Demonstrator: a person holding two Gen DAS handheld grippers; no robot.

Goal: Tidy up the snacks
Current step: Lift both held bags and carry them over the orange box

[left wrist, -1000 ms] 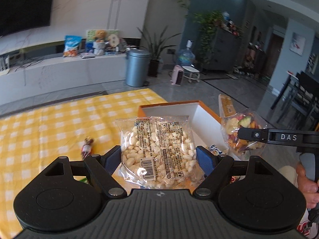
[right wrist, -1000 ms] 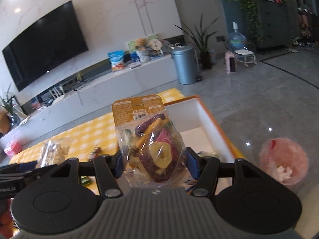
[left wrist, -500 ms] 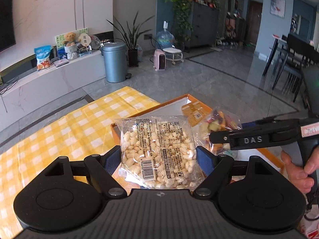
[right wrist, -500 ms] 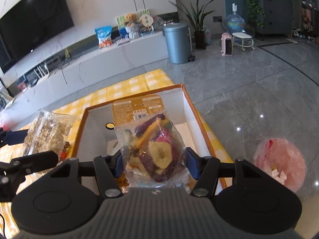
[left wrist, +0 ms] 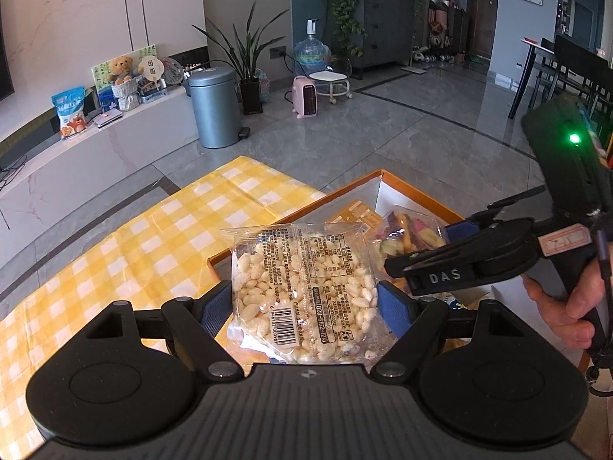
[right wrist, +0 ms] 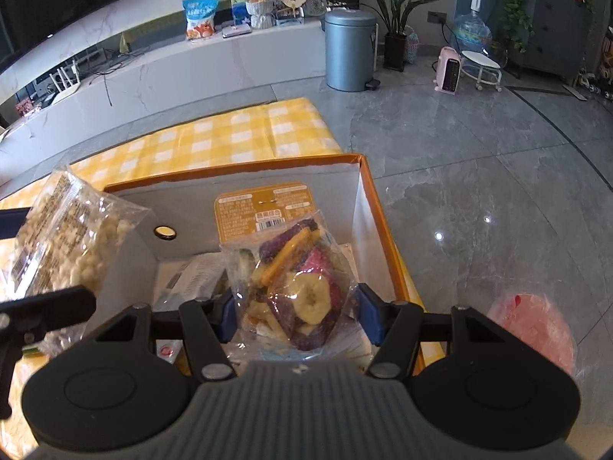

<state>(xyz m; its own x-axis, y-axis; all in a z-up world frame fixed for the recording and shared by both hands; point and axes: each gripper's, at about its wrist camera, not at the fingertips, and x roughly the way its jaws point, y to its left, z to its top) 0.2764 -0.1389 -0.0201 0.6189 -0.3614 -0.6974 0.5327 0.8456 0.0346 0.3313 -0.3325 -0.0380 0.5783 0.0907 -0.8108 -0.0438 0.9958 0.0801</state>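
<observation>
Over the last second I have swung both tools from the yellow-and-white checked tablecloth toward the orange-rimmed white cardboard box. A second ago my left view showed the box ahead with the right tool off to the side; now the box edge sits directly under the left tool, and the right tool hangs well inside the box. I judge this as the delivery stage: both packets picked, neither yet dropped.

My left gripper is clenched on the clear plastic packet of pale puffed kernels, the blue pads pressing its two sides at a moderate width. The packet stands upright and is lifted off the cloth, at the near left corner of the box rather than inside it.

My right gripper is likewise squeezed on the clear bag of mixed dried fruit chips with a tan printed header, pads flat against the crinkled sides. That bag hangs above the box floor, over white wrappers already lying there; I cannot tell if its bottom touches them.

Next I would let go with the right first, then bring the left further in over the box wall.
</observation>
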